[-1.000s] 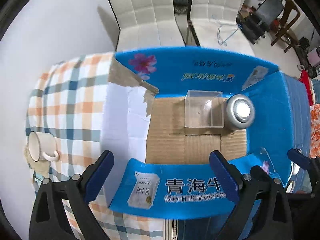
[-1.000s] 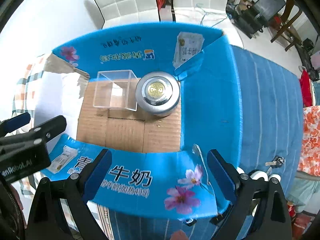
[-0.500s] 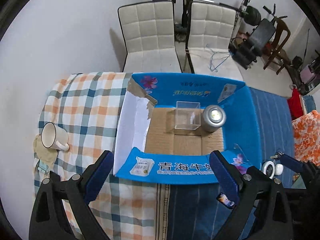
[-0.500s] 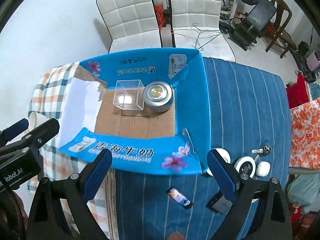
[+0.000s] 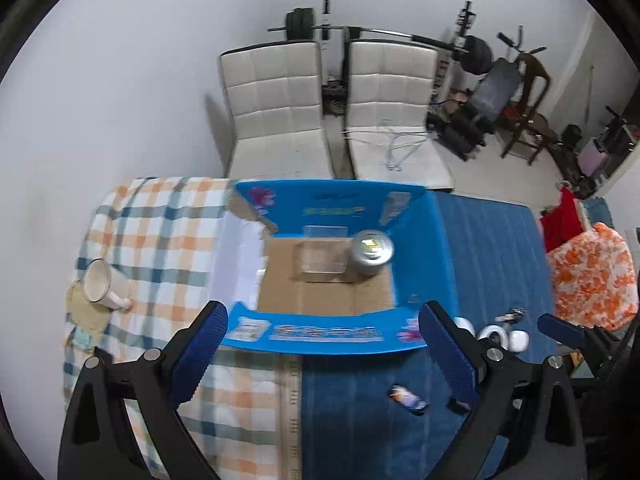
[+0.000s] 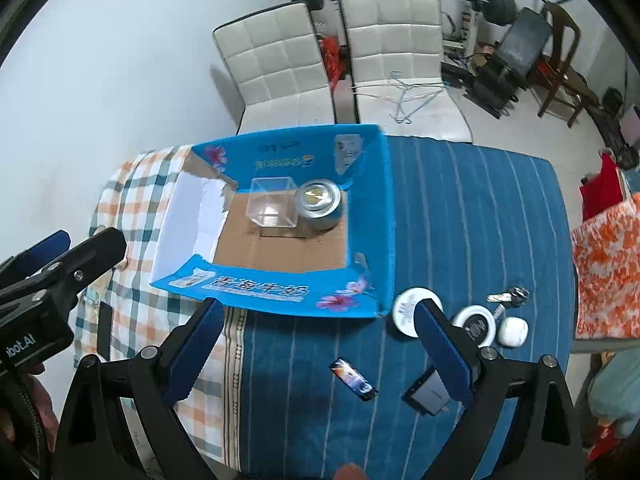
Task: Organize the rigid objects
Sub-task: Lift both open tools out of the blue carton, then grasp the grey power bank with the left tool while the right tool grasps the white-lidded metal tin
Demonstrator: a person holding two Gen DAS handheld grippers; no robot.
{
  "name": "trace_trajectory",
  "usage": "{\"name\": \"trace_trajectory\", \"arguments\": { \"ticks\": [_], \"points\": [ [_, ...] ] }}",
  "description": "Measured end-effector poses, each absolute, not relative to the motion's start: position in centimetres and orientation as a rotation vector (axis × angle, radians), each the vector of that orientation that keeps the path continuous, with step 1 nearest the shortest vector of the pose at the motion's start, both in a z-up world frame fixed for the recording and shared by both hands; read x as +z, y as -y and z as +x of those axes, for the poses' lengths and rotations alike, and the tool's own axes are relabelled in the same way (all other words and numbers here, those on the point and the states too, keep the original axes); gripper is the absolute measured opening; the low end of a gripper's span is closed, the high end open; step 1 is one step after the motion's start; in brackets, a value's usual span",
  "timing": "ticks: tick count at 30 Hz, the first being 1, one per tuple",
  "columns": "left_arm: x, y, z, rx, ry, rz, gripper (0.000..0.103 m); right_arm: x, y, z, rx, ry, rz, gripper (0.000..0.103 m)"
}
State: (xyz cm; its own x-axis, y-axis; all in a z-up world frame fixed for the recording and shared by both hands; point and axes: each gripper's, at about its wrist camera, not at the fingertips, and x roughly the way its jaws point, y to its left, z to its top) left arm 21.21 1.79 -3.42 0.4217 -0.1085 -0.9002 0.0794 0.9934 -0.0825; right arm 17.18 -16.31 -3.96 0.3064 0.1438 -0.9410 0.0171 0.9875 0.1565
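a blue cardboard box (image 6: 366, 220) sits open in the middle of the right wrist frame, flaps splayed, resting on a bench (image 6: 460, 208) draped with a blue striped cloth on one side and a checked cloth (image 6: 136, 204) on the other. inside it, on the brown floor, a clear plastic cube (image 6: 273, 201) stands touching a round silver tin (image 6: 318, 203), both toward the far wall of the box. in the left wrist frame the same box (image 5: 420, 248) fills the centre, with the cube (image 5: 324, 254) and the tin (image 5: 371, 252) side by side, somewhat blurred.

outside the box, in the lower right of the right wrist frame, lie two round white lidded containers (image 6: 406, 311) and (image 6: 476, 325), a small white oval case (image 6: 512, 331), a bunch of keys (image 6: 509, 295), a lighter (image 6: 353, 379) and a dark flat device (image 6: 428, 392), all on the striped cloth. a white mug (image 5: 101, 286) lies on its side on a beige coaster at the left of the left wrist frame.

the right tool (image 6: 318, 354) hangs above the striped cloth with its blue pads wide apart, gripping nothing. the left tool (image 5: 326, 354) likewise has its pads spread wide and empty, near the box's front flap. two white chairs (image 6: 340, 60) stand behind the bench.
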Motion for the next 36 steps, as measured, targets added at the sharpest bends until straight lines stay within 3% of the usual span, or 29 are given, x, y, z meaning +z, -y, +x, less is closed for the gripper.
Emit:
{"name": "trace_trajectory", "arguments": {
  "ticks": [6, 12, 20, 29, 30, 32, 34, 36],
  "points": [
    [-6.5, 6.3, 20.3, -0.249, -1.192, 0.031, 0.098, -6.2, 26.2, 13.8, -0.104, -1.298, 0.195, 0.098],
    [-14.6, 14.8, 18.2, -0.345, -1.328, 0.137, 0.098, -14.4, 36.1, 9.7, -0.283, -1.444, 0.284, 0.098],
    [-24.2, 20.8, 14.3, -0.429, -1.537, 0.245, 0.098, -23.6, 39.6, 6.7, -0.319, -1.572, 0.351, 0.097],
    [-29.9, 24.9, 12.0, -0.488, -1.664, 0.275, 0.098, -25.7, 42.4, 4.1, -0.358, -1.605, 0.368, 0.097],
    [-30.3, 25.2, 11.8, -0.484, -1.668, 0.275, 0.096, -25.7, 42.6, 4.1, -0.358, -1.603, 0.377, 0.097],
    [-30.8, 25.3, 11.5, -0.481, -1.681, 0.260, 0.066, -25.6, 43.1, 4.2, -0.359, -1.597, 0.394, 0.098],
    [-30.3, 25.0, 11.1, -0.458, -1.648, 0.253, 0.055, -25.6, 43.0, 4.6, -0.348, -1.586, 0.411, 0.098],
    [-30.0, 24.2, 11.0, -0.413, -1.634, 0.254, 0.054, -25.7, 42.7, 5.0, -0.334, -1.580, 0.411, 0.098]
  ]
}}
